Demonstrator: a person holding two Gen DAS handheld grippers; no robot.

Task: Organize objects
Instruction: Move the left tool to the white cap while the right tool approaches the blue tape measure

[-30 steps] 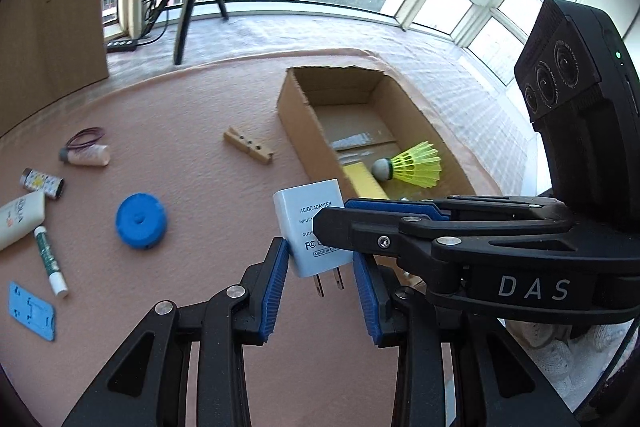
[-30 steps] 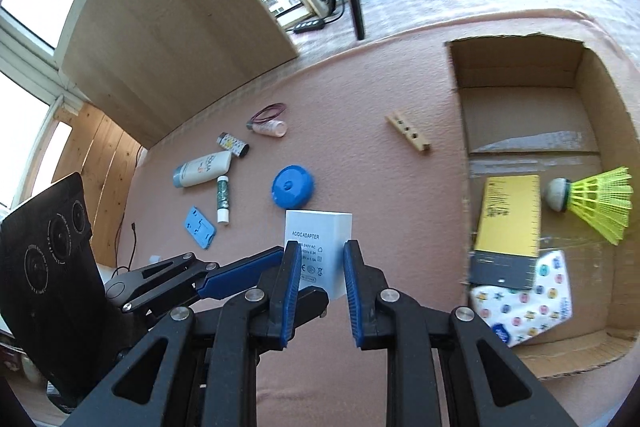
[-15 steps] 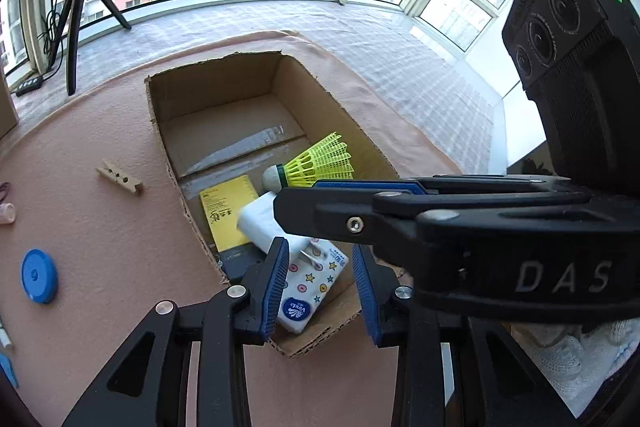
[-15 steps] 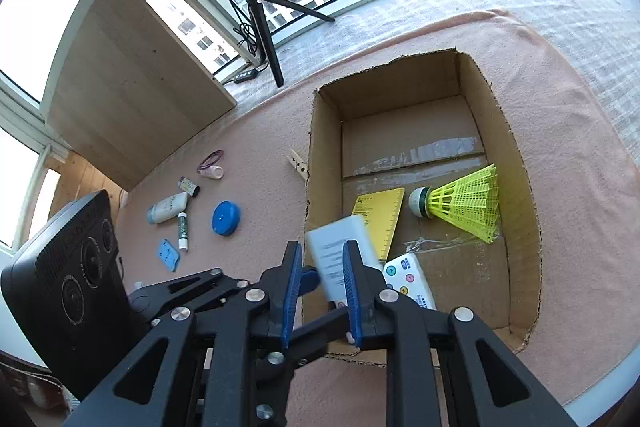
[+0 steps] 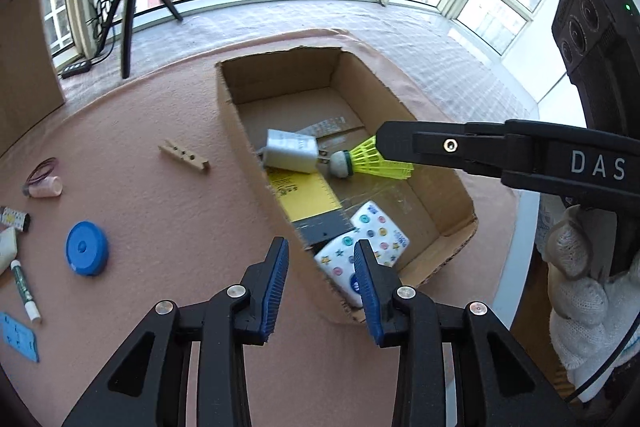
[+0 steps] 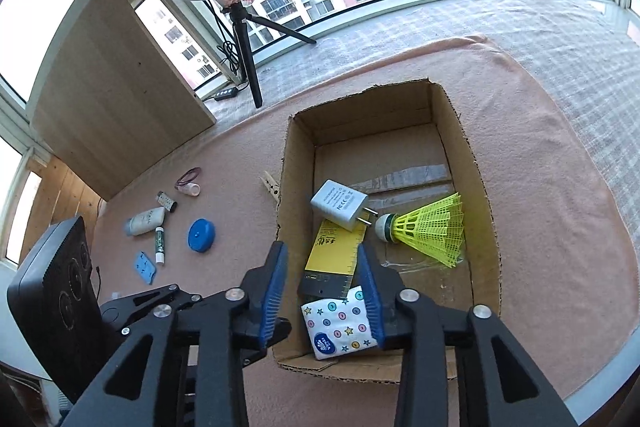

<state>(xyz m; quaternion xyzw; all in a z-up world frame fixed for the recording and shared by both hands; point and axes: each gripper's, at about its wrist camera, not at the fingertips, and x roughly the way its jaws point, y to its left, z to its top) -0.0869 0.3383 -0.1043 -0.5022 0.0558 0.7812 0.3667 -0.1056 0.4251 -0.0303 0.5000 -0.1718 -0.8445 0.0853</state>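
The white adapter has dropped from the right gripper, now lying inside the cardboard box beside the yellow shuttlecock; its jaws have just been opening, empty. Left gripper partly open, empty too.

Both wrist cameras looked steeply down, close above the cardboard box; each framed it centrally, sharing its contents.
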